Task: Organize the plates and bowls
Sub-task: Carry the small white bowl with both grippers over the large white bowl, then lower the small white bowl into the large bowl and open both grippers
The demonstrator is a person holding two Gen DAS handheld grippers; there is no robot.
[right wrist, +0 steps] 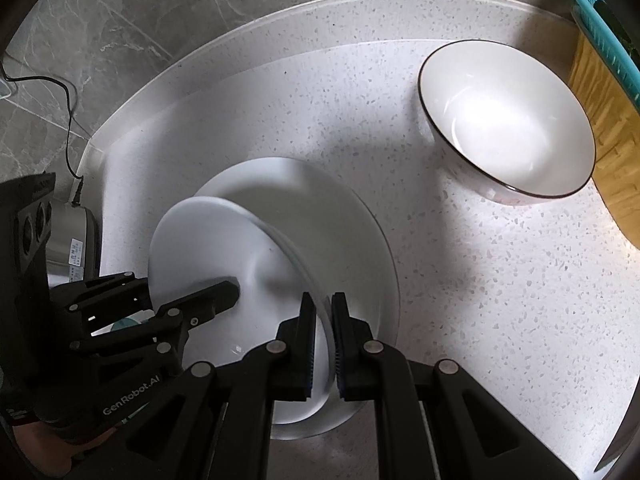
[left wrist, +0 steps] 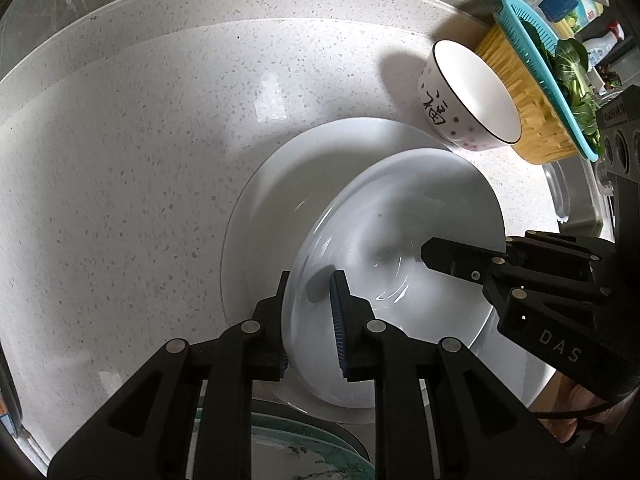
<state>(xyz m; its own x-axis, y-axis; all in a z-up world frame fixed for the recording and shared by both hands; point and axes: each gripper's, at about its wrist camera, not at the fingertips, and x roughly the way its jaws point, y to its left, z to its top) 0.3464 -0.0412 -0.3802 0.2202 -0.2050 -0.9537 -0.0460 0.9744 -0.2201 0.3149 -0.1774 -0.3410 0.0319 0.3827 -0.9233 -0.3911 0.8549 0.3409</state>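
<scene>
Speckled white stone table [left wrist: 140, 168] carries a large white round plate [left wrist: 264, 200]. Above it, a smaller white deep plate [left wrist: 400, 208] is held tilted, clamped at opposite rims by the left gripper [left wrist: 310, 312] and right gripper [right wrist: 322, 336]. A dark-rimmed white bowl [right wrist: 508, 120] sits nearby.

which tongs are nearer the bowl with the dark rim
Right. The right tongs grip the white dish's edge on the side toward the dark-rimmed bowl; the left tongs grip its opposite edge.
</scene>
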